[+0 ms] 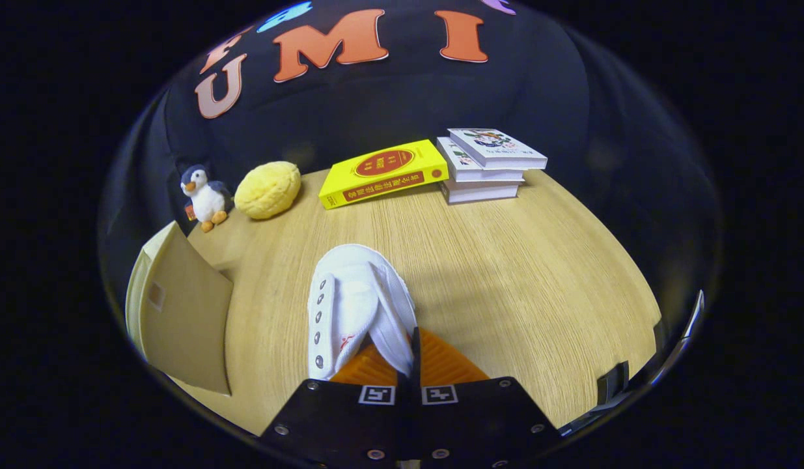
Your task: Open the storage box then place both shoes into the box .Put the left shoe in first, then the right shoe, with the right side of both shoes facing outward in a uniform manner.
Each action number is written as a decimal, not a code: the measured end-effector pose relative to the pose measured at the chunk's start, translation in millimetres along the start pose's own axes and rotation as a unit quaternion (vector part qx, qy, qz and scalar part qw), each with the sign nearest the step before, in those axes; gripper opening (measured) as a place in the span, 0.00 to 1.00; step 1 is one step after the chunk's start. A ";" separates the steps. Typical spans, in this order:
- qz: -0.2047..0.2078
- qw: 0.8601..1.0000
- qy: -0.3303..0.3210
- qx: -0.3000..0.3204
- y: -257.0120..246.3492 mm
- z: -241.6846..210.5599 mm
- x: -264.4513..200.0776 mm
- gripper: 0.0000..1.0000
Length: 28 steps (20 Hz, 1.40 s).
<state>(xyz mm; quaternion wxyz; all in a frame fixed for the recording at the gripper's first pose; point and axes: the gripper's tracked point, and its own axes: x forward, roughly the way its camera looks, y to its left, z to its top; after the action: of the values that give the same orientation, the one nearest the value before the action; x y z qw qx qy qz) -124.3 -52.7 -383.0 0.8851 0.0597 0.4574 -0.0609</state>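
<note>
A white canvas shoe (349, 306) with metal eyelets hangs toe-forward just ahead of my fingers, above the wooden table (538, 273). My gripper (411, 355) is shut on the shoe, pinching the side of its collar between both fingers. The shoe's heel end is hidden behind the fingers. To the left stands the storage box (180, 312), a beige box with its flap raised and a tan face turned toward me; its inside is not visible.
At the table's far edge sit a plush penguin (203, 195), a yellow round cushion (268, 189), a yellow book (382, 172) and a stack of white books (489, 163). A dark clip-like piece (613, 381) sits at the table's near right edge.
</note>
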 end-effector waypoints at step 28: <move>0.152 0.987 0.008 -0.057 319.7 45.4 -111.0 0.01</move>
<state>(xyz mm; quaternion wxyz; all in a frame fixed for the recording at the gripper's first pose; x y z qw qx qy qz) -99.6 261.0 -250.2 0.8823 0.0788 0.4531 0.1007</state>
